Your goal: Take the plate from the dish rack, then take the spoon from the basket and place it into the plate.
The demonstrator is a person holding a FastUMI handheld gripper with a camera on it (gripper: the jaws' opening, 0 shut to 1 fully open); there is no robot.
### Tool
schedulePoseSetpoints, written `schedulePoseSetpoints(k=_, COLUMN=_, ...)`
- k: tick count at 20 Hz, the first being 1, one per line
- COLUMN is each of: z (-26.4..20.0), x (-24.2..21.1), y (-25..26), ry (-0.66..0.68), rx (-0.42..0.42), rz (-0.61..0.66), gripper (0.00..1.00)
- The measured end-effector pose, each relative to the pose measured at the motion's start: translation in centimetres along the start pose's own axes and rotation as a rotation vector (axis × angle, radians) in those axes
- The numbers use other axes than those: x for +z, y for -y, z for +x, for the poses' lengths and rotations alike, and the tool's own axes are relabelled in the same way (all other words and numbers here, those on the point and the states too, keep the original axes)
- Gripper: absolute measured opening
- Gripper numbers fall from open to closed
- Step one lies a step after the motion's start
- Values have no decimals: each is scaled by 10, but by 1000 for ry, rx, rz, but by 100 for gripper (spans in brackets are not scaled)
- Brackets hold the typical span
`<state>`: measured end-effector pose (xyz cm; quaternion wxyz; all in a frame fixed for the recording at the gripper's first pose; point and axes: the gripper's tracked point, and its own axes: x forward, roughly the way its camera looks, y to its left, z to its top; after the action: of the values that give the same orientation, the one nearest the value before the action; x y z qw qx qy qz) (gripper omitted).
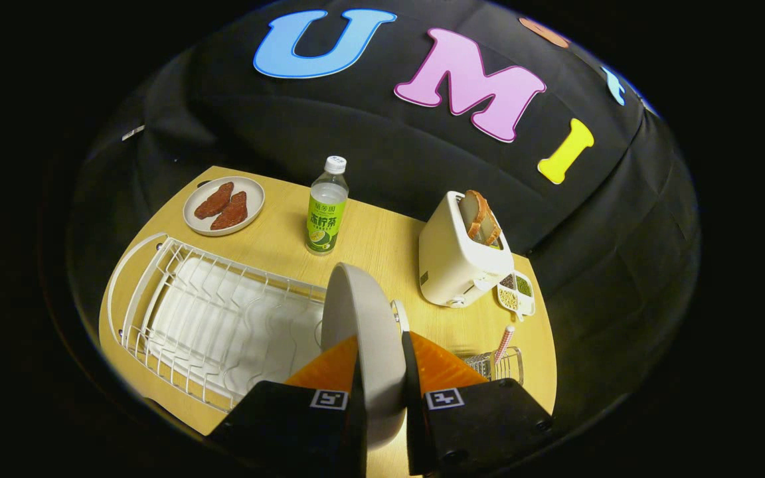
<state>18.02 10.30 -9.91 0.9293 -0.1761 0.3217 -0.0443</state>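
A pale grey plate (364, 332) stands on edge between my two fingers, held up above the table; my gripper (382, 362) is shut on its rim. The white wire dish rack (203, 318) lies to the left of the fingers, with no dishes in its slots. Just right of the fingers sits a small wire basket (499, 365), and a spoon handle with a pink striped grip (506, 340) sticks up out of it. The lower part of the basket is hidden behind my right finger.
A white toaster (459, 255) with bread slices stands beyond the basket, a small seasoning dish (516, 292) beside it. A green-labelled bottle (327, 209) stands mid-table. A plate with brown meat pieces (224, 206) sits at the far left. The wooden table (382, 239) ends at the black cloth.
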Motion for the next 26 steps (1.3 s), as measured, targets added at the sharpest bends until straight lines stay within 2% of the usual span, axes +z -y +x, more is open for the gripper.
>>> schedulePoseSetpoints(k=2, z=1, x=2, y=17, ry=-8, rx=-19, rz=51, gripper=28)
schedulePoseSetpoints(k=5, z=-1, x=-1, y=27, ry=-37, rx=7, rz=143, gripper=26)
schedulePoseSetpoints(k=8, z=-9, x=1, y=39, ry=-2, rx=33, rz=157, gripper=26)
schedulePoseSetpoints(k=16, z=-72, x=-15, y=61, ry=64, rx=338, rz=321, gripper=26)
schedulePoseSetpoints(k=20, z=-101, x=-51, y=98, ry=75, rx=407, rz=375, gripper=26)
schedulePoseSetpoints(k=26, z=-118, x=-141, y=144, ry=-13, rx=505, rz=475, gripper=26)
